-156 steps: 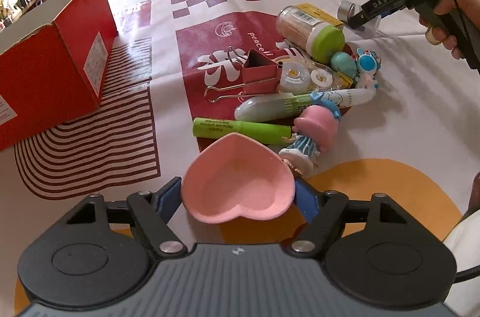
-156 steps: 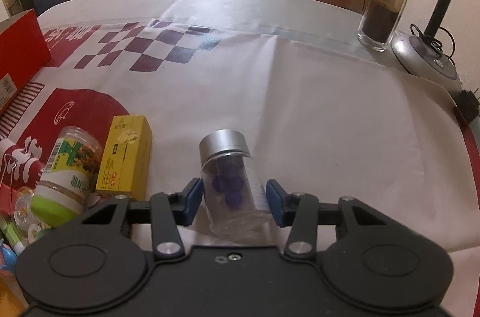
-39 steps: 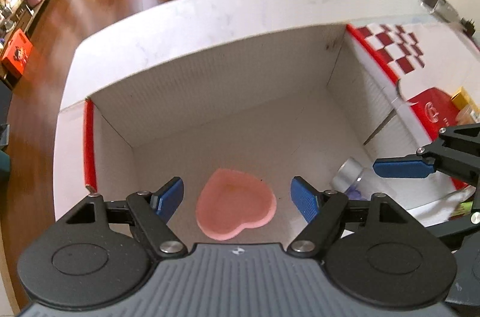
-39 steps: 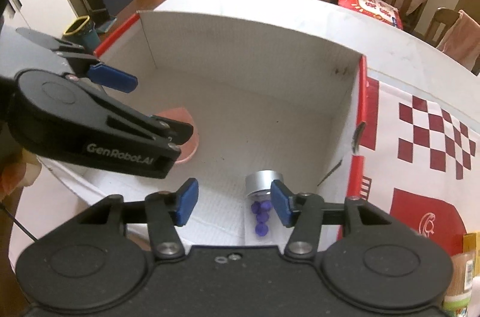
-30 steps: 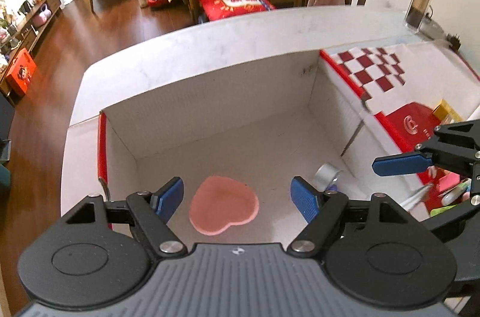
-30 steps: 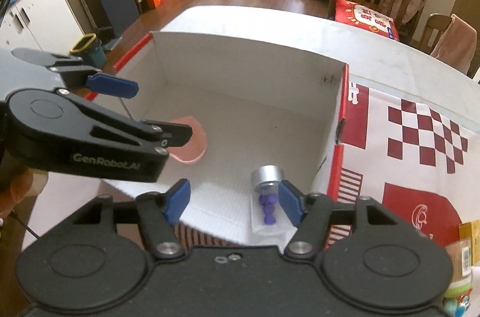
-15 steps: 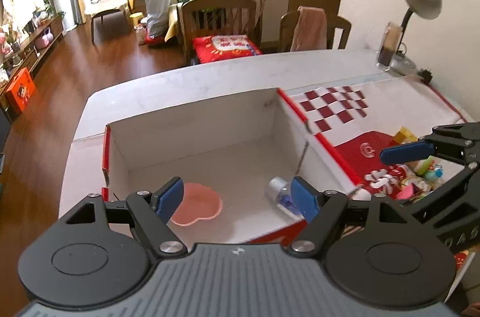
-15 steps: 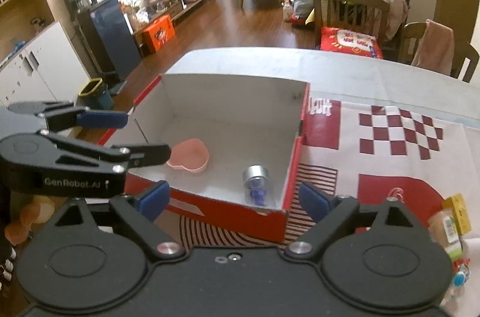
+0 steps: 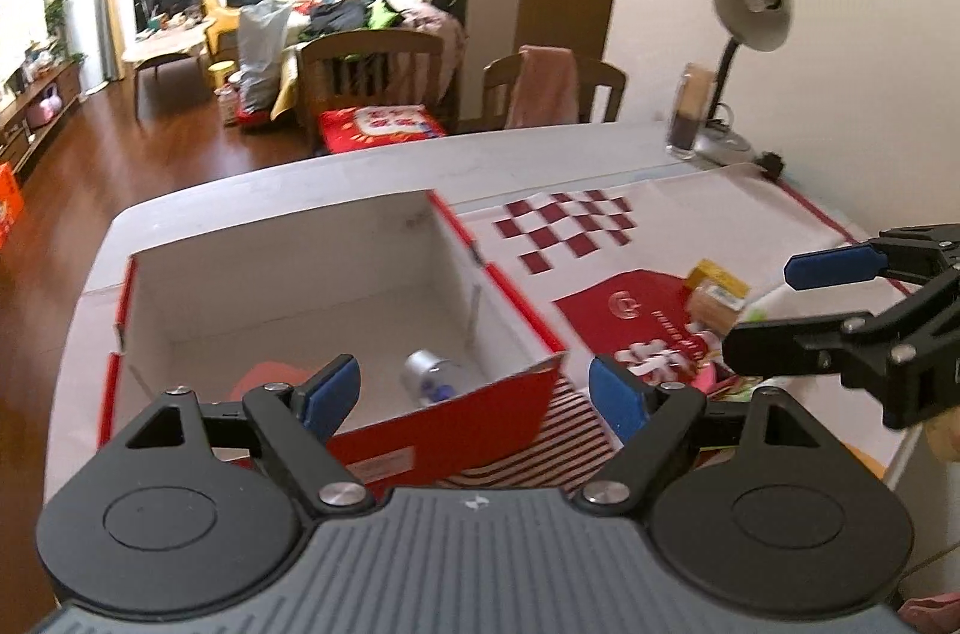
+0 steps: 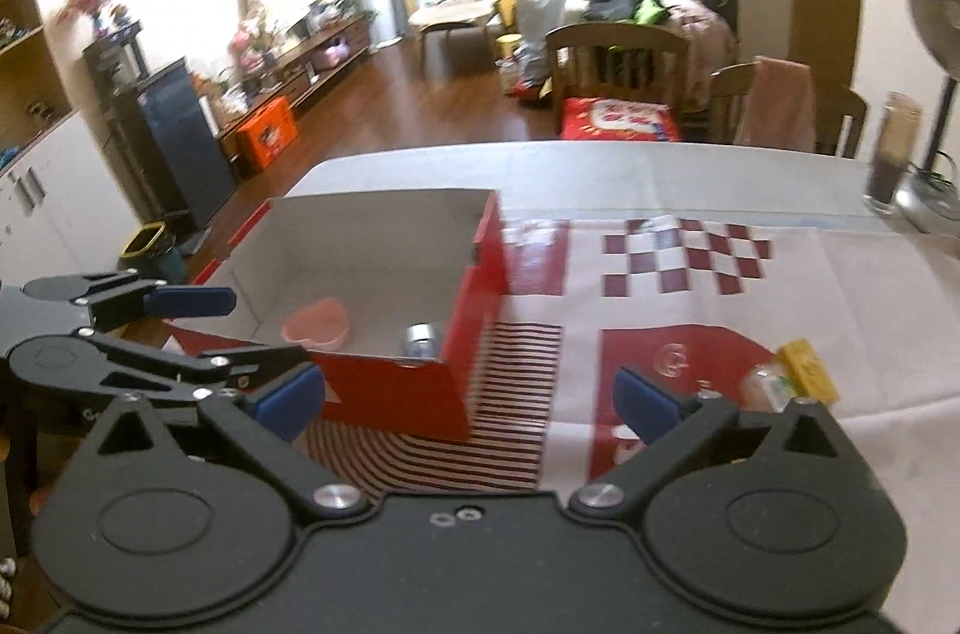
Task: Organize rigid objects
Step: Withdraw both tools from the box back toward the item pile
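Observation:
The red box (image 9: 498, 274) with a white inside stands open on the patterned tablecloth. In it lie the pink heart dish (image 10: 316, 322) and the clear jar with a silver lid (image 9: 429, 373), both free of any grip. My left gripper (image 9: 474, 394) hangs above the box's near wall, its jaws opening with nothing between them. My right gripper (image 10: 467, 400) is over the striped cloth just right of the box, its jaws also opening and empty. Each gripper shows in the other's view: the right gripper (image 9: 786, 307) and the left gripper (image 10: 240, 328).
A pile of small objects lies right of the box, among them a yellow carton (image 10: 807, 370) and a green-capped jar (image 10: 765, 385). A tall glass (image 9: 687, 118) and a desk lamp (image 9: 750, 16) stand at the far right corner. Wooden chairs (image 10: 618, 52) line the table's far side.
Both grippers have drawn back and up out of the box, leaving the heart dish and the jar inside. The right jaws have spread much wider; the left slightly.

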A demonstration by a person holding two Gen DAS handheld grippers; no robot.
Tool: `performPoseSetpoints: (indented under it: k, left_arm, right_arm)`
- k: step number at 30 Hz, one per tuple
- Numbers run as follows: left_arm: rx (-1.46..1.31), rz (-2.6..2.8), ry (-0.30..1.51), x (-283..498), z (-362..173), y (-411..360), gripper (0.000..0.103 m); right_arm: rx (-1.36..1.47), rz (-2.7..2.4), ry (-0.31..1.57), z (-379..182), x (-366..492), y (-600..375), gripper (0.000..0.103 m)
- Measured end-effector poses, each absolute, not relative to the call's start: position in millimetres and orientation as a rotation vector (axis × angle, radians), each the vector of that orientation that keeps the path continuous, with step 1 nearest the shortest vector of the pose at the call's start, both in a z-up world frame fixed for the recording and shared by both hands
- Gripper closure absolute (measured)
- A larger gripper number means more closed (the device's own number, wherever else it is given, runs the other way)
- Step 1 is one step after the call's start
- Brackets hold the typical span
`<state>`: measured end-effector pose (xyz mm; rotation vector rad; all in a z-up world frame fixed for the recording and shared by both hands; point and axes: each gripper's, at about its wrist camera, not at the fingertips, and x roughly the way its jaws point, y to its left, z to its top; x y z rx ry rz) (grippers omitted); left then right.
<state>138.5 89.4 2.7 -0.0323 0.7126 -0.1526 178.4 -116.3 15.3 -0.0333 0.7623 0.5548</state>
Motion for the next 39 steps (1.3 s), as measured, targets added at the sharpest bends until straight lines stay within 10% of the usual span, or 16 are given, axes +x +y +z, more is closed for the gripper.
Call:
performPoseSetpoints:
  k: [39]
  left_arm:
    - [0.159, -0.422, 0.752, 174, -135, -69, 0.000]
  right_arm:
    - [0.058, 0.146, 0.926, -102, 173, -254, 0.008]
